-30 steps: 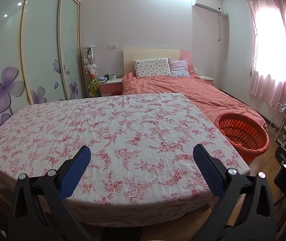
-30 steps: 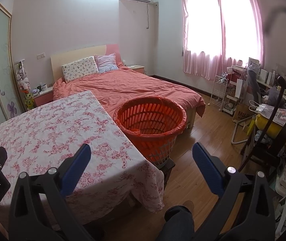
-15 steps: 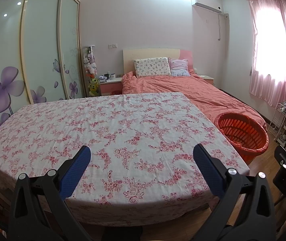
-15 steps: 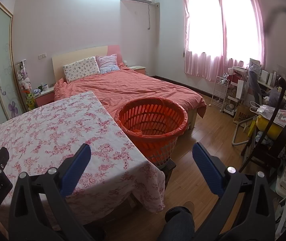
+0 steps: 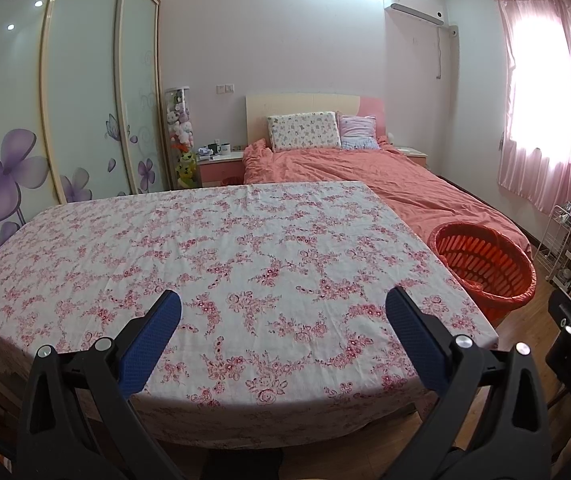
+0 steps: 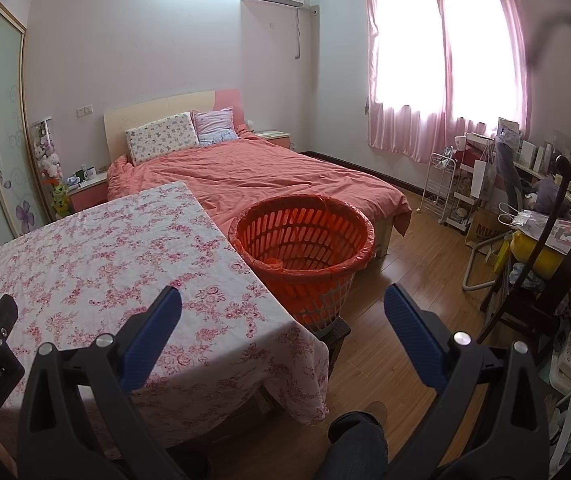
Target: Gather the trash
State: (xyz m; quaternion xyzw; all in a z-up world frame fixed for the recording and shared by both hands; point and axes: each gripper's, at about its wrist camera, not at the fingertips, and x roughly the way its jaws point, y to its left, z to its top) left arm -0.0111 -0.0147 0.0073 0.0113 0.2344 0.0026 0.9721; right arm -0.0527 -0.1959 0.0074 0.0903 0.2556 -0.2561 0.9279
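Note:
An orange slatted basket [image 6: 305, 240] lined with an orange bag stands on a low stool at the table's right end; it also shows in the left wrist view [image 5: 485, 268]. A table with a pink floral cloth [image 5: 225, 260] shows no trash on it. My left gripper [image 5: 283, 312] is open and empty above the table's near edge. My right gripper [image 6: 283, 312] is open and empty, above the table's right corner [image 6: 245, 320] and short of the basket. The inside of the basket shows only crumpled orange bag.
A bed with an orange cover [image 6: 253, 176] lies behind the table and basket. A dark chair [image 6: 557, 272], a white rack [image 6: 441, 184] and cluttered shelves line the right wall. A wardrobe with flower doors [image 5: 65, 120] is at left. Wooden floor [image 6: 413, 280] is right of the basket.
Both views have shifted slightly; the table and basket sit a little lower and farther off. Both grippers stay open and empty.

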